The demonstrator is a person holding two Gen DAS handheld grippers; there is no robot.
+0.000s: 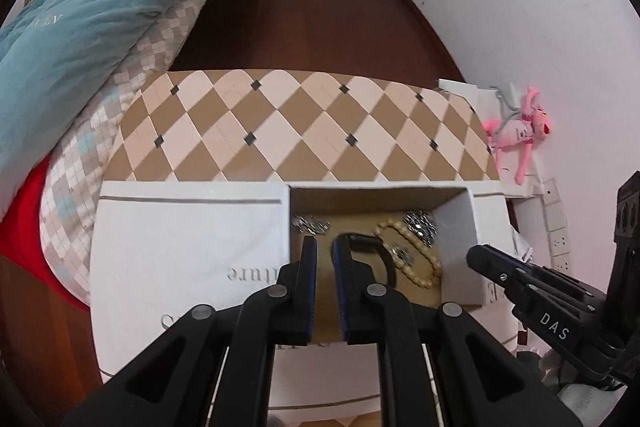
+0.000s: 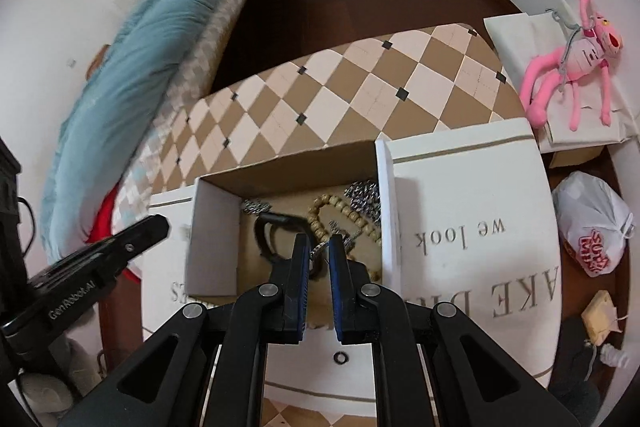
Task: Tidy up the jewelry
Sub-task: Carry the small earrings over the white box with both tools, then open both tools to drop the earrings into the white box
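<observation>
An open cardboard compartment point(image 1: 456, 227) point(image 2: 216, 227) in a white box holds a wooden bead bracelet point(image 1: 416, 267) point(image 2: 344, 211), silver chain pieces point(image 1: 420, 225) point(image 2: 364, 199) point(image 1: 310, 225), and a black bangle point(image 1: 376, 251) point(image 2: 266, 231). My left gripper point(image 1: 324, 247) hangs over the compartment's left part, jaws slightly apart and empty. My right gripper point(image 2: 319, 245) is over the compartment, jaws slightly apart with a small silver piece point(image 2: 320, 247) between the tips. A small black ring point(image 2: 341, 357) lies on the white lid.
The white box point(image 1: 180, 247) point(image 2: 472, 211) sits on a diamond-patterned table point(image 1: 304, 123) point(image 2: 360, 87). A bed with a blue quilt point(image 1: 80, 7) is to the left. A pink plush toy point(image 2: 576, 59) and a plastic bag point(image 2: 596, 223) lie to the right.
</observation>
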